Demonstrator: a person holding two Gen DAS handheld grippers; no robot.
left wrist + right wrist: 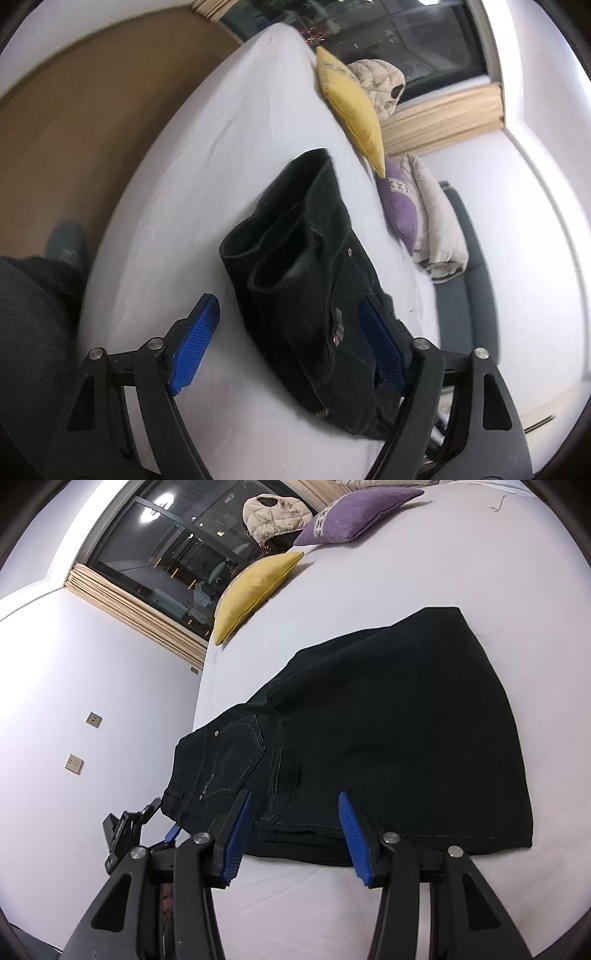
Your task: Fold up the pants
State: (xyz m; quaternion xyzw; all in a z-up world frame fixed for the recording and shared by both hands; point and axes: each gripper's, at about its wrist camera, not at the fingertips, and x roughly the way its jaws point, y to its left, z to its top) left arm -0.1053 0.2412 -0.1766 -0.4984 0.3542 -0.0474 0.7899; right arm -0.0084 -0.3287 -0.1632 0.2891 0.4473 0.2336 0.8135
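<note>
Black pants [303,266] lie folded on the white bed [240,129], leg openings facing away in the left wrist view. My left gripper [288,301] is open, its fingers astride the waist end. The left pad [195,343] stands clear of the cloth, and the right pad [384,347] is partly hidden behind it. In the right wrist view the pants [388,720] form a broad dark rectangle. My right gripper [294,797] is open at their near folded edge, with nothing pinched. The left gripper [162,819] shows at the waistband, by the bed's edge.
A yellow pillow [351,103] [255,587] and a purple pillow [400,206] [354,513] lie along the bed's window side. A beige puffy jacket [273,513] sits on the sill, folded beige bedding [439,221] nearby. A person's leg [29,314] and brown floor are on the left.
</note>
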